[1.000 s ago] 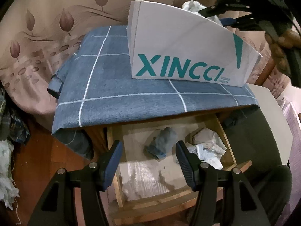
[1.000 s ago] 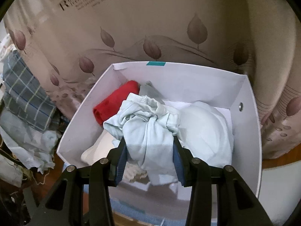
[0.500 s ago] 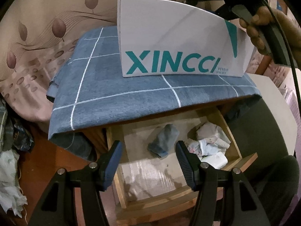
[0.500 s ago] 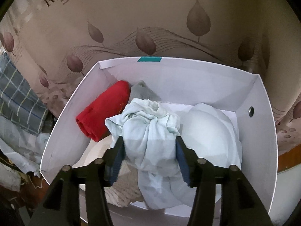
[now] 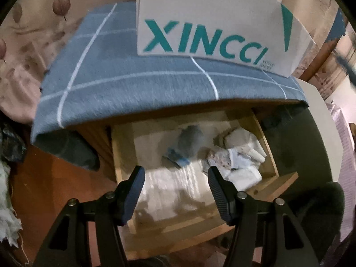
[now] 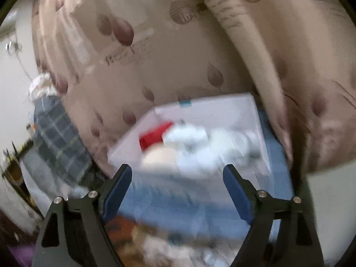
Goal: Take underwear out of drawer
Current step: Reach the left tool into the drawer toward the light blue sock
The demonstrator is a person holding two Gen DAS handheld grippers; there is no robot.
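The left gripper (image 5: 175,178) points down into an open wooden drawer (image 5: 264,133). Its jaws stand apart with nothing between them; the dark-blue pads (image 5: 135,191) frame the drawer's pale floor. Inside the drawer, a grey-blue underwear piece (image 5: 187,144) lies near the middle, blurred. To its right, a heap of white and patterned garments (image 5: 238,160) fills the right corner. Above the drawer, a blue checked cloth (image 5: 124,77) with white lines covers the cabinet top and overhangs its front edge. A white box (image 5: 200,11) printed "XINCCI" in teal stands on the cloth. A leaf-patterned fabric (image 5: 26,44) lies at upper left.
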